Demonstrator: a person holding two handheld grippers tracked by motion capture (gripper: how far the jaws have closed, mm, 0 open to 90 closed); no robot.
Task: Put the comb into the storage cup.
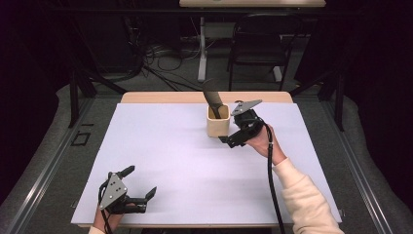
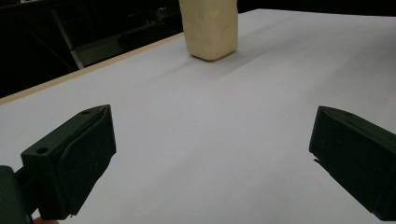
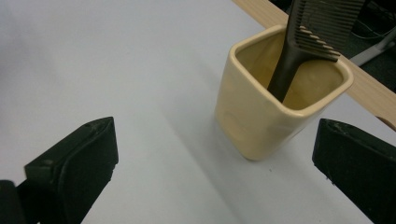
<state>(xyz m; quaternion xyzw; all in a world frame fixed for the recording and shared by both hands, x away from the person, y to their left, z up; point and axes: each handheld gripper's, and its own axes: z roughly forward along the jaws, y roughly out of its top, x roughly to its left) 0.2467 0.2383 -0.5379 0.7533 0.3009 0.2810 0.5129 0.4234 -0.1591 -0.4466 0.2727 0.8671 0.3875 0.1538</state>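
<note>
A cream square cup stands upright near the far middle of the white table cover, with a dark comb standing handle-down inside it, teeth end up. In the right gripper view the cup and the comb lie just ahead of the wide-apart jaws. My right gripper is open, just right of the cup and apart from it. My left gripper is open near the front left edge with nothing between its jaws. The cup shows far ahead in the left gripper view.
The white cover lies on a wooden table whose far edge shows behind the cup. A black chair, a table leg and cables stand on the floor beyond. A cable trails from the right gripper along the sleeve.
</note>
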